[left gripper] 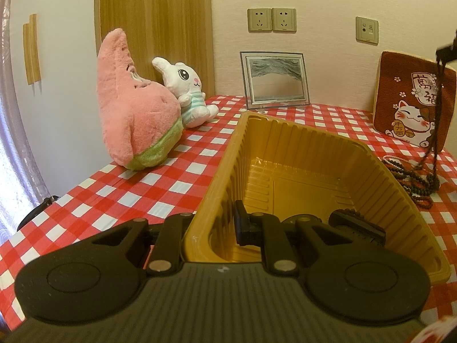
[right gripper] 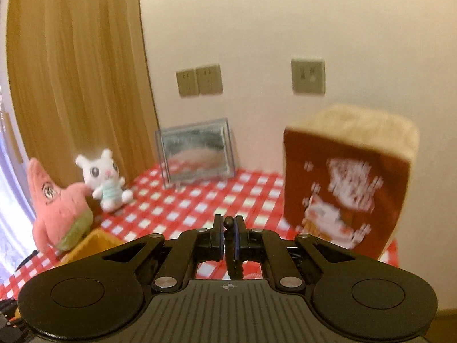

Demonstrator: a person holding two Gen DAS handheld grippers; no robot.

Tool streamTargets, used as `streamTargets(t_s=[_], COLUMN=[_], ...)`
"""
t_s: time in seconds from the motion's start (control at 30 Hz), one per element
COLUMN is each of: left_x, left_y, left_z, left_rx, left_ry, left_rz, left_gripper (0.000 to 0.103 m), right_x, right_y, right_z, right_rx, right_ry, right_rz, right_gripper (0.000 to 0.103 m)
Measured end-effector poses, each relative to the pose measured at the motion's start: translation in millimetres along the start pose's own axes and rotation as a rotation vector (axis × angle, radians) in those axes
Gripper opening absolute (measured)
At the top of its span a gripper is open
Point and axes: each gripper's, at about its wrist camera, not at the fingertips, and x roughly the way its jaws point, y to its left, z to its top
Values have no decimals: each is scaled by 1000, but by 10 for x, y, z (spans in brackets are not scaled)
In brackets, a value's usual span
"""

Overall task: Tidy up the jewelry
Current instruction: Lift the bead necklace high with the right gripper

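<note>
Between the pads: right gripper (right gripper: 228,238) is pinching a dark beaded necklace (right gripper: 229,233), its strand hanging down behind the fingers.
Beads: small, round, dark brown; more strands are lying coiled (left gripper: 414,180) on the red-and-white checked tablecloth (left gripper: 160,188).
Left gripper (left gripper: 211,228): is clamping the near wall of the ribbed yellow plastic tray (left gripper: 302,154).
</note>
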Motion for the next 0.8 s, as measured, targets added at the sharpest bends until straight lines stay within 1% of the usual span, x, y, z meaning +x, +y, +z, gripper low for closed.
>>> streamTargets(t_s=[0.5, 0.8], left_x=[12, 14], left_y=[-21, -34], left_z=[14, 23], left_rx=[9, 10], left_ry=[-3, -4], left_rz=[-3, -4], left_gripper=[15, 15], right_x=[-921, -1342], right_y=[65, 246], right_z=[673, 1055], right_rx=[-80, -144], right_ry=[-167, -258], right_rz=[-41, -18], right_gripper=[7, 7])
